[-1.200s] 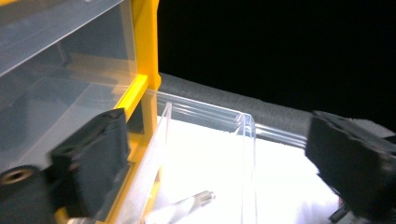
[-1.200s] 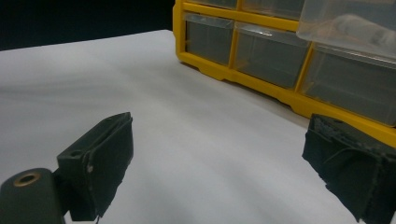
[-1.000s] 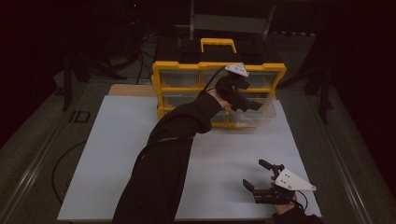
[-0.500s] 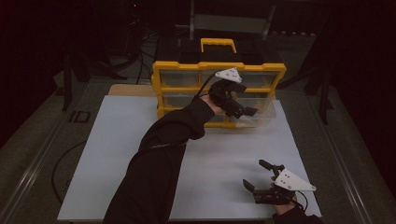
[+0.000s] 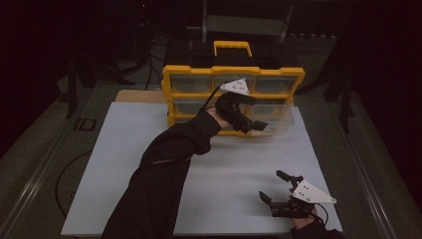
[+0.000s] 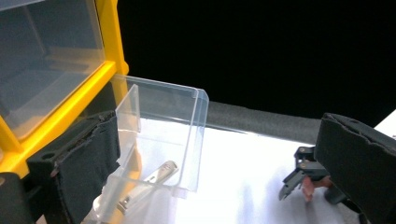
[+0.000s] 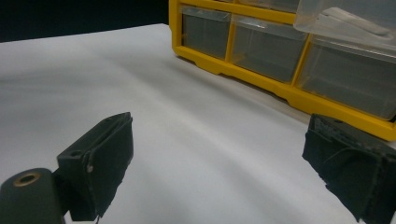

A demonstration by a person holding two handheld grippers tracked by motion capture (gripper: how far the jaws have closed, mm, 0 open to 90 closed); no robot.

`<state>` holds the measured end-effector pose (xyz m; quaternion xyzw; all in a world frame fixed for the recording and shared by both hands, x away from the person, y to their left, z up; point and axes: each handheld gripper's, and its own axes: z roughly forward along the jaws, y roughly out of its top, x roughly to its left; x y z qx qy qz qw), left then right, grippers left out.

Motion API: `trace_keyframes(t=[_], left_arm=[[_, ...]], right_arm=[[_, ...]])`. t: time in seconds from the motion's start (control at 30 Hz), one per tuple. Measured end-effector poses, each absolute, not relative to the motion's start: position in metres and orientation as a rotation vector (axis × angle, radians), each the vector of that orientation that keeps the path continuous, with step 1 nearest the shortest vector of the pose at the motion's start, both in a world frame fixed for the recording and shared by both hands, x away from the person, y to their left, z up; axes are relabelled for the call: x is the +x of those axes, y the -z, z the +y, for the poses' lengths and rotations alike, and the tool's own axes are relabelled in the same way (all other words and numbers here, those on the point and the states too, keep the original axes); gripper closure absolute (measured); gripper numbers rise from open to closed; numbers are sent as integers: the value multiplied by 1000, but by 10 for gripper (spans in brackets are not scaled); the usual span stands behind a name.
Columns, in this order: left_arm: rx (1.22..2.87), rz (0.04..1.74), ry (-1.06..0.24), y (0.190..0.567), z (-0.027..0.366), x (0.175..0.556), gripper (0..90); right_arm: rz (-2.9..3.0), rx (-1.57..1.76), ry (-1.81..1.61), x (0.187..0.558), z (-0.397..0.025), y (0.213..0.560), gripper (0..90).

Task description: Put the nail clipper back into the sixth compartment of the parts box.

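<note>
Having swung down to the pulled-out clear drawer [image 6: 159, 135], reaching with left gripper [image 5: 259, 124] fingers apart toward its metal clip [image 6: 147, 184].

Clear glossy plastic drawer [image 6: 159, 140], metal clip [image 6: 147, 184]

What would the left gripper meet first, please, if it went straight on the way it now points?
Probably the clear drawer pulled out of the yellow cabinet: the left gripper has its open jaws either side of the drawer's front corner, though depth is hard to judge.
</note>
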<state>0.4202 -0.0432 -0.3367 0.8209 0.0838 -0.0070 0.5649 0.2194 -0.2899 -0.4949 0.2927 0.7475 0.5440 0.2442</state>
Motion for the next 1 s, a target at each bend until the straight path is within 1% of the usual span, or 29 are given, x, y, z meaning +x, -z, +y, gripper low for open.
trace_keyframes(t=[0.37, 0.53, 1.0], left_arm=[[1917, 216, -13, 336, -23, 410, 13], [1903, 235, 14, 342, -8, 402, 13], [1888, 239, 1, 357, 29, 381, 13]], right_arm=[[2042, 794, -1489, 220, -289, 494, 87], [2045, 796, -1488, 220, -287, 494, 86], [2048, 795, -1483, 221, -286, 494, 86]])
